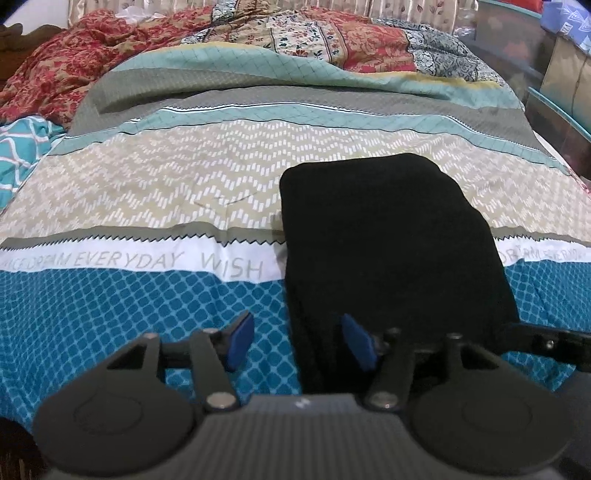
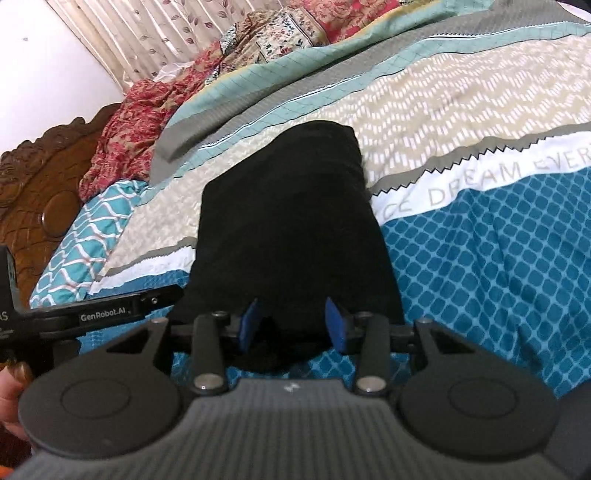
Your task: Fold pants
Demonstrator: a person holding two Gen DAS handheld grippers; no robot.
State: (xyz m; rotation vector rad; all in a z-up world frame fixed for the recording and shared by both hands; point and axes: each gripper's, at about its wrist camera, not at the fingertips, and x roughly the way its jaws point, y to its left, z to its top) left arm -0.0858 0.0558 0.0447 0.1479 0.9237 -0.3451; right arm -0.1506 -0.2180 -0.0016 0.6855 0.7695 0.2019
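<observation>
Your patterned bedspread [image 1: 147, 192] carries the black pants [image 1: 391, 251] already folded into a compact rectangle near you — judging by that, perhaps one fold remains. Your left gripper [image 1: 301, 341] and right gripper [image 2: 293, 325] both gape empty — at its near edge.

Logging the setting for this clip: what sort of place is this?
Most likely a home bedroom. The black pants lie on a bed with a patterned bedsheet, a carved wooden headboard shows at one end, and pleated curtains hang behind rumpled floral bedding.
</observation>
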